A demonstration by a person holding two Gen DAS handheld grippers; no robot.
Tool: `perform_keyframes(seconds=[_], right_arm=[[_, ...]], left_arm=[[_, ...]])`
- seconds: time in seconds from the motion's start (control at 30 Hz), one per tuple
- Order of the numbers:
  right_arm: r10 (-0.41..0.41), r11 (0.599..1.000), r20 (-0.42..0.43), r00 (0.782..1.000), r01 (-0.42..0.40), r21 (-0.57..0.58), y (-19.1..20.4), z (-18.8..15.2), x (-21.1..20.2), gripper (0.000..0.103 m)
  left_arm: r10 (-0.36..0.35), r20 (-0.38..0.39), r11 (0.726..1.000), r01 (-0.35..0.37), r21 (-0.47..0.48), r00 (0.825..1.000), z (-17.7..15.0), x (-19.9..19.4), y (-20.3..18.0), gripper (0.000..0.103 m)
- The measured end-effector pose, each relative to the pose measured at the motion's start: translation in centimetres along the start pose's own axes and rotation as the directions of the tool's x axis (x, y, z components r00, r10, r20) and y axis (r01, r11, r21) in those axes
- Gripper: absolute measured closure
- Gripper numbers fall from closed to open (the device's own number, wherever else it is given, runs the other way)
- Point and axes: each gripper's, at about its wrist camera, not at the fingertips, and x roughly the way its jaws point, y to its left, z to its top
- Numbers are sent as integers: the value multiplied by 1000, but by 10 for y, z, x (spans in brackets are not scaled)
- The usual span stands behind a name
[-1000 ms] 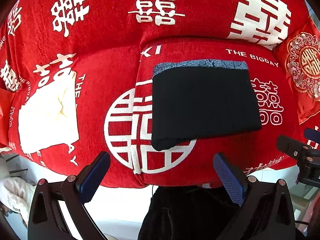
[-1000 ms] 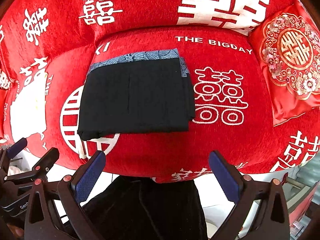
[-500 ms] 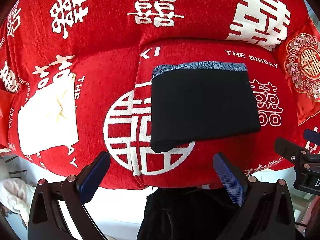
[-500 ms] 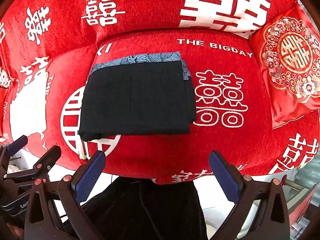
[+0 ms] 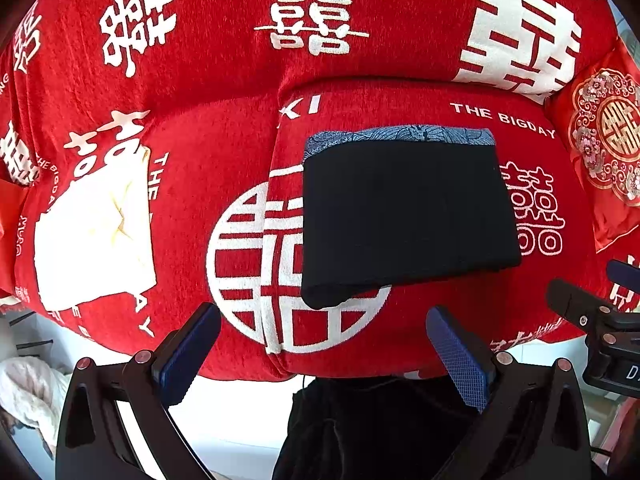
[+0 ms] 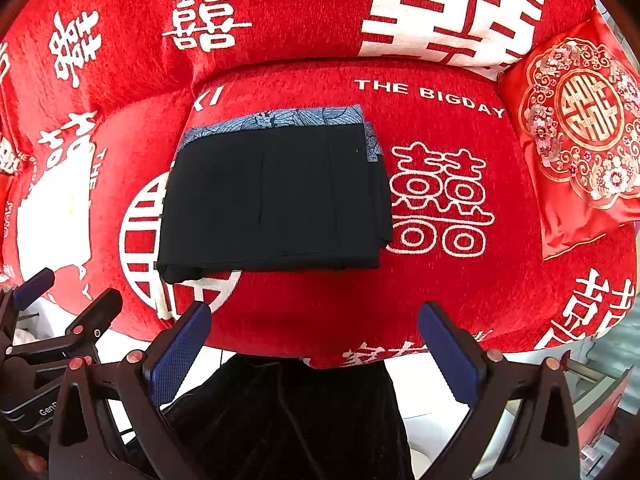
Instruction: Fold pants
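Observation:
The black pants (image 5: 404, 216) lie folded in a flat rectangle on the red sofa seat (image 5: 224, 148), with a blue patterned waistband along the far edge. They also show in the right wrist view (image 6: 272, 200). My left gripper (image 5: 324, 356) is open and empty, held off the sofa's front edge, below the pants. My right gripper (image 6: 314, 350) is open and empty too, in front of the sofa. Each gripper shows at the edge of the other's view.
A red embroidered cushion (image 6: 576, 132) leans at the right end of the sofa. A white printed patch (image 5: 92, 236) marks the left seat. Dark cloth (image 6: 288, 420) hangs below, in front of the sofa. A pale towel (image 5: 28, 396) lies at the lower left.
Both grippers have shifted very slightly; the pants sit a touch lower in the views. Nothing was taken hold of or let go.

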Motion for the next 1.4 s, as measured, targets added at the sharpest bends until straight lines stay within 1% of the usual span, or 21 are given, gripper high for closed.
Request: perform_keyframes(seconds=[0.83, 1.13, 1.4], right_arm=[[-9, 1000, 4, 1000, 9, -6, -2, 10, 0, 0], [-7, 1000, 3, 1000, 7, -9, -2, 14, 2, 0], [-9, 1000, -1, 1000, 9, -8, 3, 11, 4, 0]], left_arm=[[8, -10, 1000, -8, 13, 1000, 9, 4, -7, 0], [11, 4, 1000, -11, 12, 1000, 9, 4, -6, 0], [14, -7, 1000, -14, 11, 1000, 9, 6, -7, 0]])
